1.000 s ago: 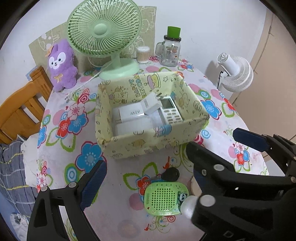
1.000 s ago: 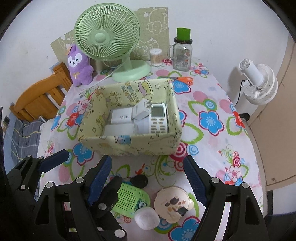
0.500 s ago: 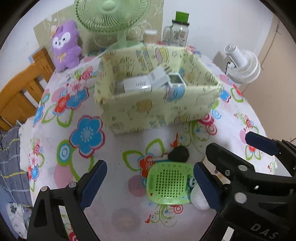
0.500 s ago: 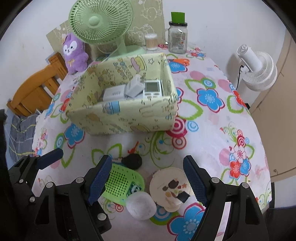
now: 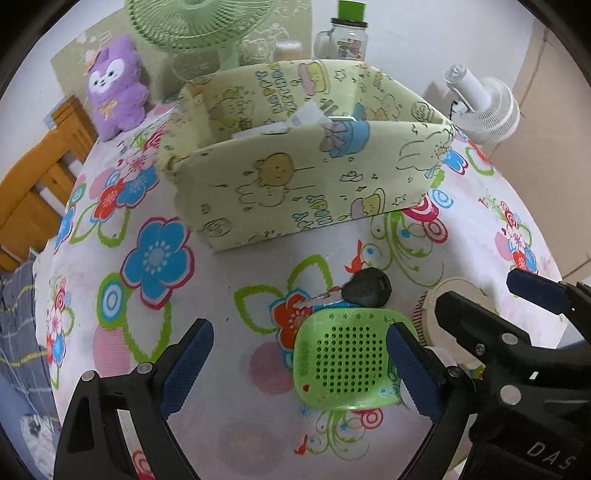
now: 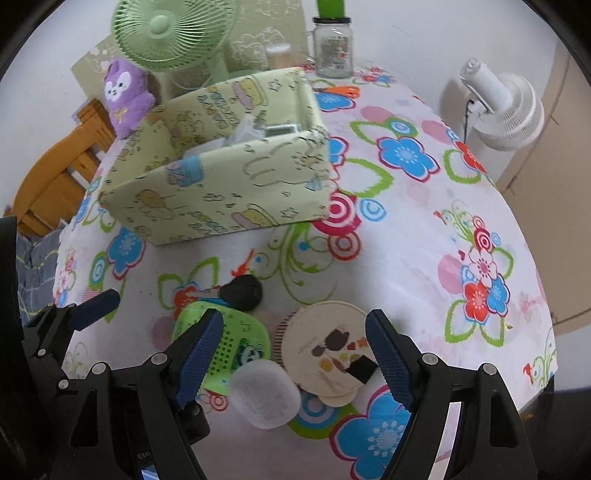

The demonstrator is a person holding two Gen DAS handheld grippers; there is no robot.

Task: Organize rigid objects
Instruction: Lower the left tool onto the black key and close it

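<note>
Lettering "DAS" shows on the right gripper body in the left wrist view. Left gripper jaws are spread, empty, straddling the green perforated case lying flat on the floral tablecloth. Black key, blade pointing left, touches the case's far edge. Right gripper jaws are spread, empty, above the round cream tin and white oval case. Fabric storage box stands behind.

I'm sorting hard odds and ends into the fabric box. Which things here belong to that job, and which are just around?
Job:
fabric box
green perforated case
black key
round tin
white cap

Just around:
green fan
purple plush
glass jar
white fan
</note>
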